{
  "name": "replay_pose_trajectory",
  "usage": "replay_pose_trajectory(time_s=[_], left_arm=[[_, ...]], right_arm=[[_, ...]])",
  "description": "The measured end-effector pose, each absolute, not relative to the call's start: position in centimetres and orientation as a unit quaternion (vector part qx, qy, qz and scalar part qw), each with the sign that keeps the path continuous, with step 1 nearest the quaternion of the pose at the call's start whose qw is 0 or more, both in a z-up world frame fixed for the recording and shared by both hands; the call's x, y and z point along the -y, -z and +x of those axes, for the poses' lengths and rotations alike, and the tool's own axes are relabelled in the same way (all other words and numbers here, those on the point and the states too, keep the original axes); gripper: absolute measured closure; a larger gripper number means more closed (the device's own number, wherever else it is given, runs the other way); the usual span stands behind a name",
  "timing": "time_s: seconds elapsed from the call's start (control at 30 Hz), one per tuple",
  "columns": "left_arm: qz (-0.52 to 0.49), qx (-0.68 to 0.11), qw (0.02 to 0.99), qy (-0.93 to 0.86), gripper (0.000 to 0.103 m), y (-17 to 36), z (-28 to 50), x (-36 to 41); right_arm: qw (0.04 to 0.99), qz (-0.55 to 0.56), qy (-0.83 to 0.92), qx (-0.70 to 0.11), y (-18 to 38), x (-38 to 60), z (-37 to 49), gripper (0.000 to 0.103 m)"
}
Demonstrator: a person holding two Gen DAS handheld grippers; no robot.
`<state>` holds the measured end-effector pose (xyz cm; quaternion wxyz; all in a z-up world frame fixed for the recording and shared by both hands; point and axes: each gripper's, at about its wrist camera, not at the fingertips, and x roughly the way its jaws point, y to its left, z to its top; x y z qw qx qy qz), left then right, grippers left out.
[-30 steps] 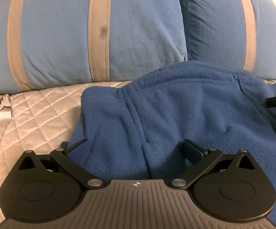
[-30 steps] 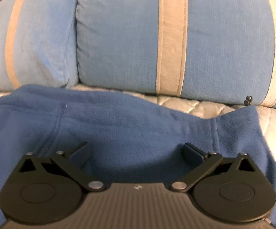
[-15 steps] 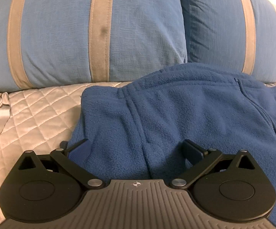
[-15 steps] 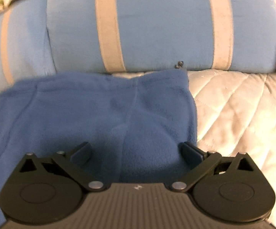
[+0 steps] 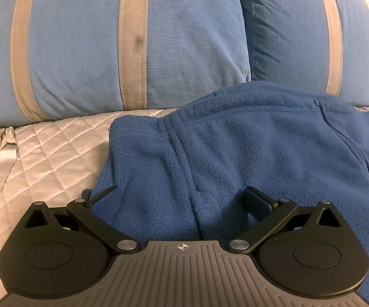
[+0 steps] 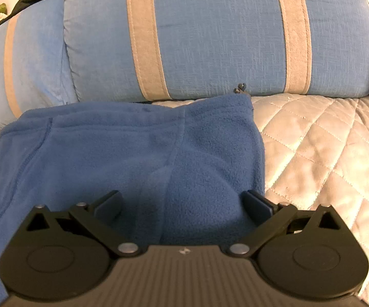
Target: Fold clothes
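We have both sets of jaws spread wide, gripping nothing. Our left gripper (image 5: 183, 199) and our right gripper (image 6: 183, 200) both hover low over the fleece, whose blue cloth fills the gap between each pair of fingers. The quilt (image 5: 51, 151) spreads pale and diamond-stitched beneath everything. Two blue pillows with tan stripes stand at its far side, the left pillow (image 5: 82, 48) and the right pillow (image 6: 210, 33). The blue fleece (image 5: 248, 148) lies flat on the quilt, its far edge touching the pillows. A small zipper pull (image 6: 240, 87) sits at its far right corner.
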<state>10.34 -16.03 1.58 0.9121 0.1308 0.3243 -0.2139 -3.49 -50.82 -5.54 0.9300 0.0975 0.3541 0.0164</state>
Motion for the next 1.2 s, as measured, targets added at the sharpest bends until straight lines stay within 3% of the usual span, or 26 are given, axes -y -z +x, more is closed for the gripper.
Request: replay_pose_trajectory(time_s=[0.63, 1.2], left_arm=[[0.131, -0.351, 0.910, 0.178, 0.000, -4.7, 8.7, 11.1], [-0.107, -0.471, 0.818, 0.314, 0.000, -3.3, 13.0, 2.6]], right_arm=[[0.911, 0.078, 0.022, -0.405, 1.1, 54.3, -4.2, 0.000], [0.864, 0.220, -0.036, -0.451, 3.0, 62.3, -5.0, 0.000]])
